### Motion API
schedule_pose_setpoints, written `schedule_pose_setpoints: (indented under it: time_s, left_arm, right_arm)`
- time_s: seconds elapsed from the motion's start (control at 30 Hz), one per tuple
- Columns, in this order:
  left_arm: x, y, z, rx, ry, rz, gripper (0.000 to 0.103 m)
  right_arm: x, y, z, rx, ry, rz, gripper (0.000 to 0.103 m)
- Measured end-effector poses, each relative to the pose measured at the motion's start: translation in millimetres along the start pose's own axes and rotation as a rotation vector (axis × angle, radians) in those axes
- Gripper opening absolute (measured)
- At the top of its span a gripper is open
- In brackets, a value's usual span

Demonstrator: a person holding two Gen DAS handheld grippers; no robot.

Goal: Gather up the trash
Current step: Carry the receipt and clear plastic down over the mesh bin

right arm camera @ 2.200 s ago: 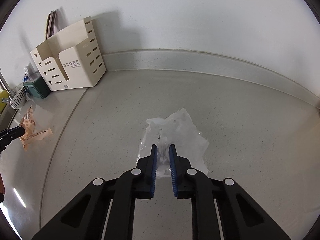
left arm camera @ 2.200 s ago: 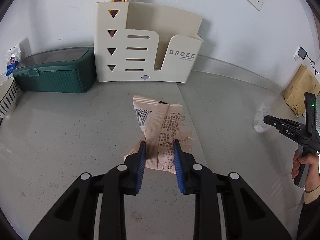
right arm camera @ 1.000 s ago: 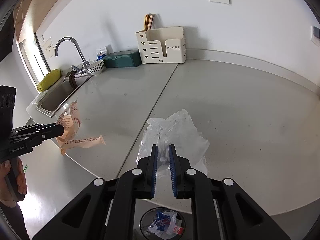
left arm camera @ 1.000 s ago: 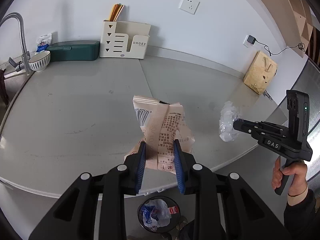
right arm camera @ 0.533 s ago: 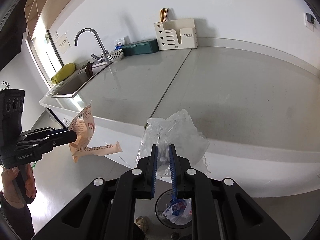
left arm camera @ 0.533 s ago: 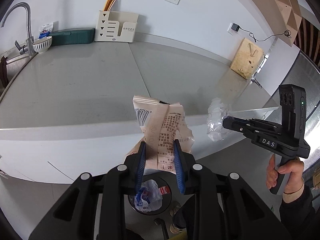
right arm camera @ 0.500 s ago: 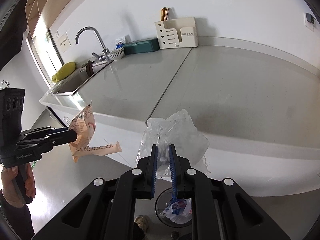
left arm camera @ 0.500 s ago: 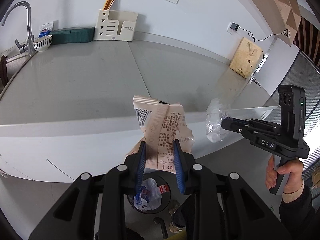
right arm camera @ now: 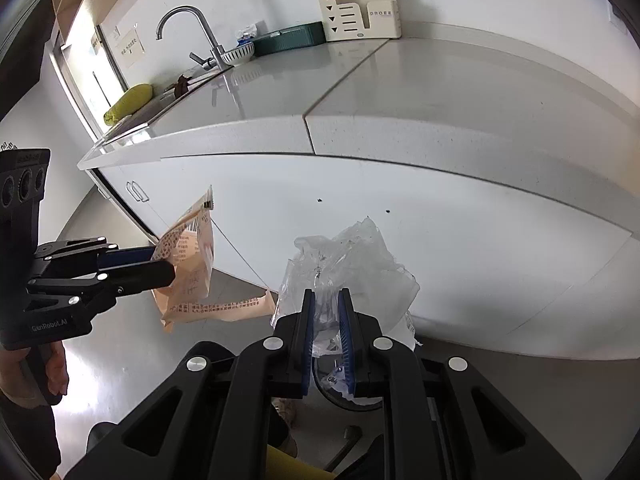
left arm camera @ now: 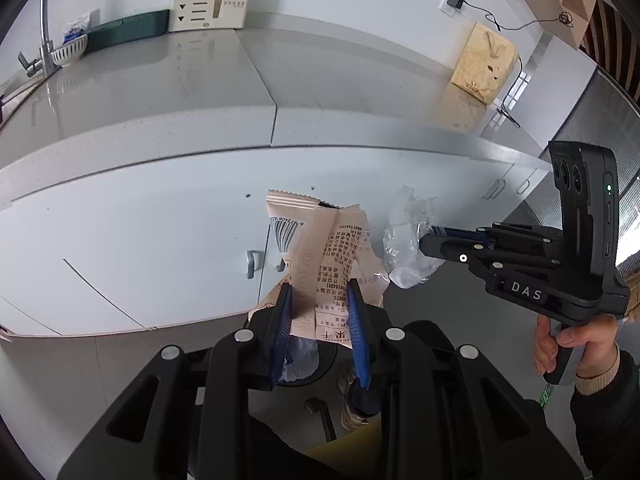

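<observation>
My left gripper is shut on a beige printed snack wrapper and holds it in the air in front of the white cabinet. It also shows in the right wrist view, where the left gripper comes in from the left. My right gripper is shut on a crumpled clear plastic wrap, which also shows in the left wrist view beside the wrapper. A round trash bin with trash in it stands on the floor below both grippers, mostly hidden behind the fingers; part of it shows in the left wrist view.
The grey countertop lies above and beyond, with a cream organizer, a green box, a bowl, a faucet and a brown paper bag. White cabinet doors face me. Shoes are on the floor.
Both grippers have dropped from above the counter edge to below it, in front of the cabinet doors and over the bin. Each keeps its hold. They have come closer together.
</observation>
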State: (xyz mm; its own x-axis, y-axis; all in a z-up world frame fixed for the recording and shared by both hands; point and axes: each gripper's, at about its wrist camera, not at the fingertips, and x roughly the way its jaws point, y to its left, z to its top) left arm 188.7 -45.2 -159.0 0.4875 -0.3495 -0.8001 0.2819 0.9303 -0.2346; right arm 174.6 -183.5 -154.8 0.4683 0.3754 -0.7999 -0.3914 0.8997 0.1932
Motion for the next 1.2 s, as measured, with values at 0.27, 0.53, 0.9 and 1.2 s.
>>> schedule_pose_setpoints:
  time_s: [0.27, 0.53, 0.9, 1.2]
  left_arm:
    - [56.8, 21.7, -27.6, -0.035, 0.103, 0.01, 0.028]
    - [123.3, 29.7, -48.6, -0.048, 0.21, 0.02, 0.028]
    - [220.2, 58.0, -79.4, -0.145, 0.357, 0.006, 0.028]
    - [294.2, 80.0, -96.5, -0.217, 0.457, 0.012, 0.028]
  right_arm:
    - [35.1, -21.3, -32.0, 0.041, 0.068, 0.001, 0.016]
    - [84.5, -28.3, -64.6, 0.042, 0.145, -0.016, 0.017]
    - [165.4, -66.7, -95.6, 0.162, 0.281, 0.027, 0.017]
    - [237.0, -94.8, -112.6, 0.254, 0.398, 0.047, 0.017]
